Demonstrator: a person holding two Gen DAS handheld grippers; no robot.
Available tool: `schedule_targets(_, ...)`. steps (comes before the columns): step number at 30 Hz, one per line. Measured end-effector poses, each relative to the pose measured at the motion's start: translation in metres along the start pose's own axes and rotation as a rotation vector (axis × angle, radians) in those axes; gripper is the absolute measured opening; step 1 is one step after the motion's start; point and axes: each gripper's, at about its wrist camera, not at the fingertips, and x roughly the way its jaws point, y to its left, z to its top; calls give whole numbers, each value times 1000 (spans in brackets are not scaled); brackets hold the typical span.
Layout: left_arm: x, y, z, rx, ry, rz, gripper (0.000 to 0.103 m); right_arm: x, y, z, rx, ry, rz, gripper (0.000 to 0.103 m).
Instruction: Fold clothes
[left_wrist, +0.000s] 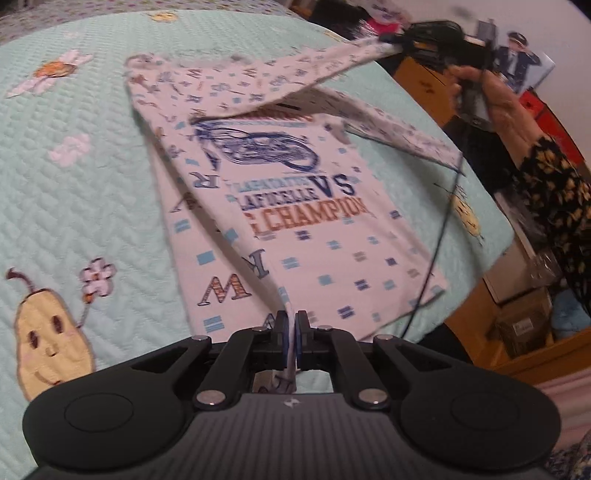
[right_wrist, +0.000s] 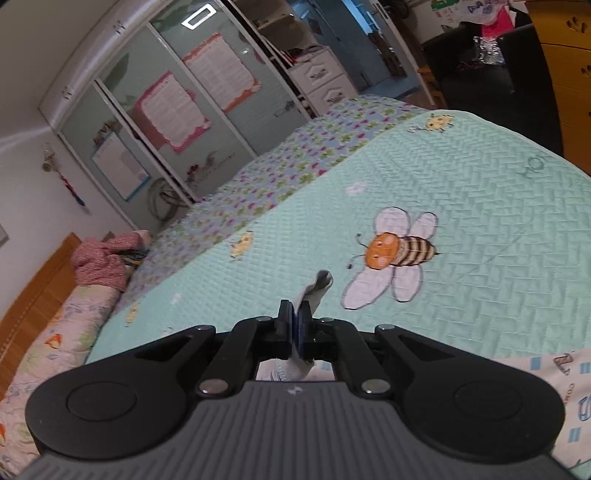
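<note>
A white long-sleeved shirt (left_wrist: 295, 206) with blue and orange lettering lies on the mint quilted bedspread (left_wrist: 74, 184), its left side folded over the chest print. My left gripper (left_wrist: 291, 317) is shut on the shirt's near hem edge, and a strip of cloth runs up between its blue pads. In the left wrist view my right gripper (left_wrist: 399, 38) holds a sleeve raised at the top right, a hand behind it. In the right wrist view my right gripper (right_wrist: 295, 314) is shut on grey-white cloth (right_wrist: 317, 286) that sticks out past its tips. A corner of the shirt (right_wrist: 554, 373) shows at lower right.
The bedspread (right_wrist: 461, 192) carries bee, pear and flower appliqués. A pink garment (right_wrist: 103, 264) lies at the bed's head by a wooden headboard (right_wrist: 33, 291). Wardrobes with posters (right_wrist: 166, 110) stand beyond. Wooden furniture (left_wrist: 417, 77) and boxes (left_wrist: 524, 328) line the bed's right side; a floral sleeve (left_wrist: 554, 192) reaches in.
</note>
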Motion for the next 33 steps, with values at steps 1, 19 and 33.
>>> schedule_targets(1,4,-3,0,21,14,5,7,1,-2,0,0,0,-9,3)
schedule_targets(19,-6,82,-35,-426,-110,31,41,29,-16,-35,-76,99,-141,3)
schedule_targets(33,12,81,-19,-423,-152,44,38,19,-5,-16,-74,6,-112,3)
